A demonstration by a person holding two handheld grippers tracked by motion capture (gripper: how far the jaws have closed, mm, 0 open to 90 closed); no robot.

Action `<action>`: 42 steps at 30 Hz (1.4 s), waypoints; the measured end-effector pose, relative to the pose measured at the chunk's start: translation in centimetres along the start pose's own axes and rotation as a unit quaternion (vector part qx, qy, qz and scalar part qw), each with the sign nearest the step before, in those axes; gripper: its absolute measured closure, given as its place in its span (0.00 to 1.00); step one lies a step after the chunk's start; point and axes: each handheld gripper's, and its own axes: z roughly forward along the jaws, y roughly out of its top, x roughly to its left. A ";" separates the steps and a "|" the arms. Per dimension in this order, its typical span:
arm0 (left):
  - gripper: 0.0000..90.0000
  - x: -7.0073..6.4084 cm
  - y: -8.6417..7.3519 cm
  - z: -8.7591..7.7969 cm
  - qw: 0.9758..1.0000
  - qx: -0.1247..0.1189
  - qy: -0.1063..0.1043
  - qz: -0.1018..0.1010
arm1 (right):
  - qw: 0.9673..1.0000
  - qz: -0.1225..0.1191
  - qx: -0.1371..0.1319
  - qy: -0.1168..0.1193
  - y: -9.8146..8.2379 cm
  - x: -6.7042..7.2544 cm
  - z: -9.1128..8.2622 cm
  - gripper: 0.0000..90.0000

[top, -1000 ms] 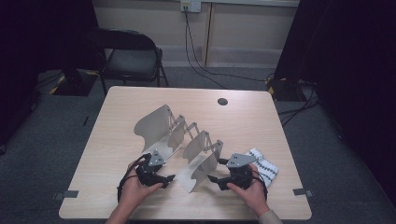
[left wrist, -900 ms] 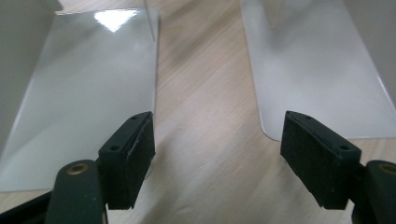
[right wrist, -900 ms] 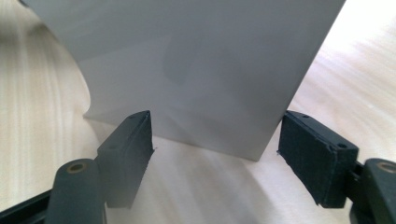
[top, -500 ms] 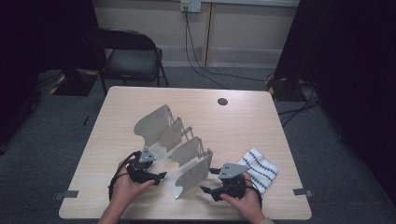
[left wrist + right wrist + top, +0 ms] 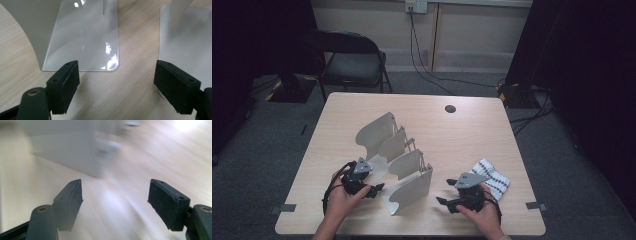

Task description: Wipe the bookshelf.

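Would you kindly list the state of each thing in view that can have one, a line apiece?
Folding rack: upright on the table, spread out, untouched.
Striped cloth: lying crumpled by the right hand.
Left gripper: open, nothing between the jaws.
Right gripper: open, nothing between the jaws.
Chair: unoccupied.

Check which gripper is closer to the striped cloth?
Right. The right gripper sits just in front of the striped cloth, its hand beside it. The left gripper is across the metal rack, far from the cloth.
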 end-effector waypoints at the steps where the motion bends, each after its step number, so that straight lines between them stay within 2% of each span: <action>1: 0.23 0.1 0.0 -0.1 1.000 0.001 0.000 0.003 | 1.000 0.007 0.004 -0.025 -0.3 -0.8 -0.7 0.30; 3: 0.22 0.1 -0.2 -0.2 1.000 0.002 0.000 0.005 | 0.998 0.028 0.014 -0.055 -0.9 -2.1 -1.8 0.31; 5: 0.22 0.2 -0.4 -0.4 1.000 0.000 0.001 0.002 | 0.996 0.037 0.023 -0.084 -1.5 -3.1 -2.7 0.32; 8: 0.22 0.3 -0.7 -0.8 1.000 0.002 0.006 -0.001 | 0.992 0.054 0.034 -0.108 -2.2 -4.3 -3.5 0.40; 9: 0.22 0.4 -0.9 -1.0 1.000 0.004 0.007 -0.001 | 0.990 0.065 0.051 -0.110 -2.7 -4.8 -3.4 0.47; 12: 0.22 0.5 -1.4 -1.3 1.000 0.008 0.012 -0.005 | 0.990 0.068 0.067 -0.105 -3.0 -5.1 -2.7 0.47; 14: 0.22 0.6 -1.8 -1.5 1.000 0.009 0.015 -0.008 | 0.991 0.070 0.064 -0.095 -2.7 -5.1 -1.9 0.47; 16: 0.22 0.8 -2.2 -1.7 1.000 0.013 0.016 -0.008 | 0.992 0.060 0.064 -0.089 -2.2 -5.1 -1.2 0.47; 17: 0.22 0.8 -2.3 -1.7 1.000 0.012 0.017 -0.013 | 0.995 0.045 0.058 -0.073 -1.6 -5.0 -0.1 0.47; 18: 0.22 0.9 -2.6 -1.7 1.000 0.014 0.018 -0.016 | 0.995 0.045 0.058 -0.073 -1.6 -5.0 -0.1 0.47; 19: 0.22 1.0 -2.7 -1.8 1.000 0.016 0.018 -0.012 | 0.996 0.037 0.054 -0.062 -1.2 -4.8 0.5 0.47; 20: 0.22 1.0 -2.8 -1.7 1.000 0.014 0.018 -0.017 | 0.996 0.029 0.055 -0.056 -0.9 -4.7 0.9 0.47; 22: 0.21 1.1 -3.0 -1.8 1.000 0.013 0.018 -0.022 | 0.997 0.019 0.053 -0.047 -0.2 -4.3 1.6 0.42; 24: 0.21 1.1 -3.1 -1.8 0.999 0.004 0.020 -0.027 | 0.997 0.024 0.049 -0.051 0.3 -4.0 1.5 0.38; 26: 0.20 1.1 -3.2 -1.8 0.999 0.003 0.019 -0.026 | 0.997 0.027 0.043 -0.064 0.6 -3.7 0.8 0.38; 27: 0.19 1.1 -3.3 -1.8 0.999 0.002 0.019 -0.027 | 0.997 0.031 0.038 -0.063 0.7 -3.7 0.2 0.38; 30: 0.17 1.2 -3.2 -1.7 1.000 0.003 0.019 -0.020 | 0.996 0.025 0.048 -0.075 0.2 -3.5 -0.6 0.39; 32: 0.17 1.2 -3.2 -1.6 1.000 -0.002 0.018 -0.025 | 0.996 0.036 0.051 -0.068 -0.5 -3.6 -0.8 0.39; 33: 0.17 1.3 -3.2 -1.6 1.000 0.002 0.019 -0.023 | 0.995 0.044 0.051 -0.072 -0.9 -3.8 -1.0 0.39; 35: 0.17 1.4 -3.1 -1.6 1.000 0.003 0.020 -0.022 | 0.995 0.045 0.048 -0.070 -0.9 -3.8 -1.0 0.39; 37: 0.18 1.4 -3.0 -1.4 0.999 -0.002 0.026 -0.032 | 0.996 0.039 0.042 -0.066 -0.7 -3.6 -0.9 0.40; 41: 0.19 1.9 -2.9 -1.1 0.999 -0.009 0.032 -0.036 | 0.996 0.038 0.048 -0.065 -0.8 -3.6 -0.5 0.40; 42: 0.19 2.1 -2.8 -1.0 0.998 -0.013 0.035 -0.042 | 0.996 0.036 0.049 -0.064 -0.8 -3.6 -0.5 0.40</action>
